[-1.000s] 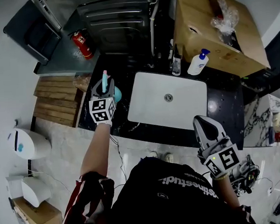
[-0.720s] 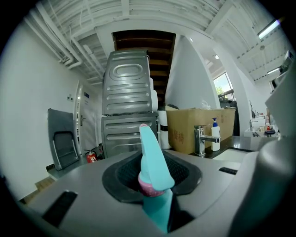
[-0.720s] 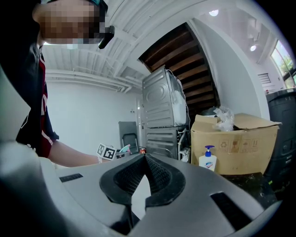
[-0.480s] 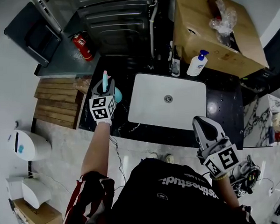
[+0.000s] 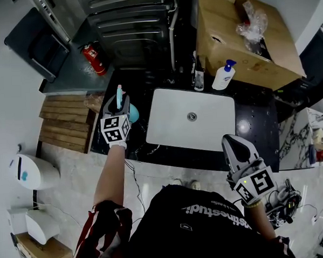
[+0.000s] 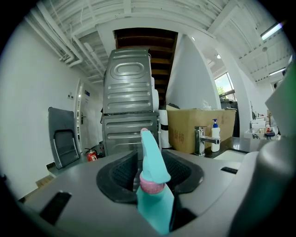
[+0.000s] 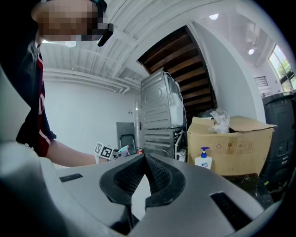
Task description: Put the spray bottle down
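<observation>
Head view: the left claw (image 5: 118, 102) is hovering over the black table's (image 5: 258, 123) left end, beside the white sink (image 5: 190, 119). A soap dispenser (image 5: 223, 75) and a cardboard box (image 5: 243, 35) are sitting behind.

Left gripper view: its jaws are opening around the upright teal spray bottle (image 6: 155, 194).

Right gripper view: the right claw (image 7: 144, 157) is holding its jaws pressed together, empty.

Grey right claw (image 5: 231, 140), black printed shirt (image 5: 210, 228)

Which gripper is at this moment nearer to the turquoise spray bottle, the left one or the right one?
Left. The left gripper has the spray bottle between its opening jaws; the right gripper hangs far off, across the sink.
</observation>
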The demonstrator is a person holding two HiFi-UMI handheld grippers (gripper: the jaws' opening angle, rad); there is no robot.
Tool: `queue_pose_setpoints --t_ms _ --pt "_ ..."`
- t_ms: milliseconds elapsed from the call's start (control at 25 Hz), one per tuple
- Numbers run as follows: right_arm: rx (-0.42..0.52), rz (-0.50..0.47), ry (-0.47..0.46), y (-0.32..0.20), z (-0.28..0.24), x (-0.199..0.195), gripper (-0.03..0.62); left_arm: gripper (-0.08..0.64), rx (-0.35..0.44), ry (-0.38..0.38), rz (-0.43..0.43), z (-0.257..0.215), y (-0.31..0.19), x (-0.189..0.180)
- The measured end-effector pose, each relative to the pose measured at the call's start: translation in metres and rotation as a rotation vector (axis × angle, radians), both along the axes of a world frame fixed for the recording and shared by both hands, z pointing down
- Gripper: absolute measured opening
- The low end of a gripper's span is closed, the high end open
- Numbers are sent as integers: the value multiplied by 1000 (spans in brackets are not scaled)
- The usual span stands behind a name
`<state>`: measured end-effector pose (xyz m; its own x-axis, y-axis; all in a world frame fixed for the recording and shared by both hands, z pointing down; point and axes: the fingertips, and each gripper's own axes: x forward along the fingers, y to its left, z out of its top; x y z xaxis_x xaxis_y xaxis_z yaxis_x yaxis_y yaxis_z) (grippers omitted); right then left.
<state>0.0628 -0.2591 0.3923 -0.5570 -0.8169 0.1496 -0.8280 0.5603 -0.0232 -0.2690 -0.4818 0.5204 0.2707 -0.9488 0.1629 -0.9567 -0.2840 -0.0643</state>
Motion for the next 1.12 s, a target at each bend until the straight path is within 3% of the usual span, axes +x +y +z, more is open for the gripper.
queue_pose_setpoints --t_ms 280,680,880,1120 --pt "8 6 -8 1 -2 4 37 163 17 -53 11 -8 23 -7" --pt "19 -1 -29 0 -4 7 37 160 90 -53 -45 -42 73 -6" --pt "22 -7 -34 -2 -5 8 37 115 158 -41 -47 -73 84 14" --pt "22 -10 -40 -4 -5 11 37 29 182 -37 -59 -86 87 25"
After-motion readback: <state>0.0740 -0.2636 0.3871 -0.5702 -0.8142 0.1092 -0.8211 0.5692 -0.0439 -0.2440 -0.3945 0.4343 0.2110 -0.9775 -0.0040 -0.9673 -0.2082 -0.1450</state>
